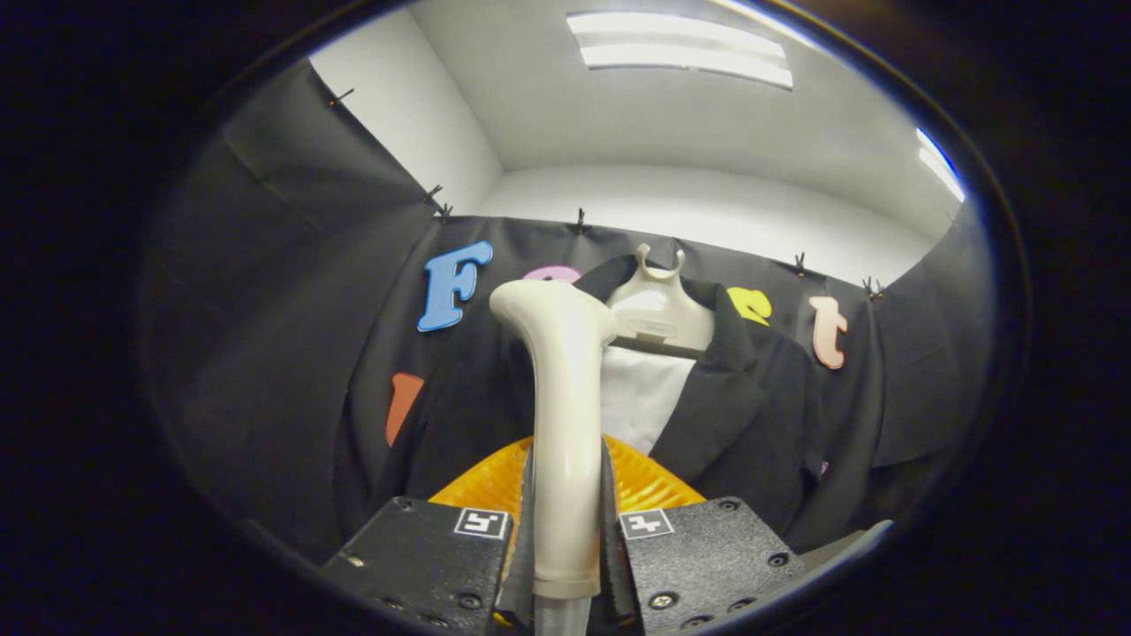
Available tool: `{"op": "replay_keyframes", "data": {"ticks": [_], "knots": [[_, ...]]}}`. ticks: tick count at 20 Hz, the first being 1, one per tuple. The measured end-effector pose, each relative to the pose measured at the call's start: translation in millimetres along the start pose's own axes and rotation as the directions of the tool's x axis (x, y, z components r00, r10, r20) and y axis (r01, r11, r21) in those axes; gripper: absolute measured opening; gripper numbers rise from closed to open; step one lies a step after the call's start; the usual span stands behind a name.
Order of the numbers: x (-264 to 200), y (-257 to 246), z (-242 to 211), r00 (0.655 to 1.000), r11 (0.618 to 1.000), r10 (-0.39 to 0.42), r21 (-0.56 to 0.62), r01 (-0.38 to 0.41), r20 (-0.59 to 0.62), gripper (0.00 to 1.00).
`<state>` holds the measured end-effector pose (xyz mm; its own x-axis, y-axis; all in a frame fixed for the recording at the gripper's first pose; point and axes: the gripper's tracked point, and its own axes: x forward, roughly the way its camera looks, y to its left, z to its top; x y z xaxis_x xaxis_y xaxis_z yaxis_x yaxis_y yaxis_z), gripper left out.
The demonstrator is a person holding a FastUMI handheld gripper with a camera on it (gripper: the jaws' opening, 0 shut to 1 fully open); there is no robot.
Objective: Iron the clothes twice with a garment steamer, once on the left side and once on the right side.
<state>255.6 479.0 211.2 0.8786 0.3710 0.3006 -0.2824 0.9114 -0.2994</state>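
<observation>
Gripper [565, 530] with jaws closed on the cream handle of the steamer [564, 415], its head rising beyond them toward the dark jacket [751, 406] on a white hanger [658, 309] ahead.

My fingers [530, 548] look like hard plastic with a rough, pebbled, matt grain, studded with small metal screw heads, and they press from both sides on the garment steamer [563, 424], whose handle is smooth, glossy cream plastic that catches the light. Behind the handle sits a ridged, shiny orange plastic piece [649, 481]. Beyond it the jacket [751, 397] is matt dark woven cloth over a smooth pale shirt [638, 397], both on a glossy cream plastic hanger [658, 305].
</observation>
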Motion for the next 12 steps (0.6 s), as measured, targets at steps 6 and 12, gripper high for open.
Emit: {"op": "replay_keyframes", "data": {"ticks": [6,12], "knots": [[-30,1,-18,0.999,0.999,0.015,-0.033,-0.017,-0.038,0.32],[-64,-6,-55,0.991,0.999,-0.016,-0.030,0.012,-0.132,0.33]]}}
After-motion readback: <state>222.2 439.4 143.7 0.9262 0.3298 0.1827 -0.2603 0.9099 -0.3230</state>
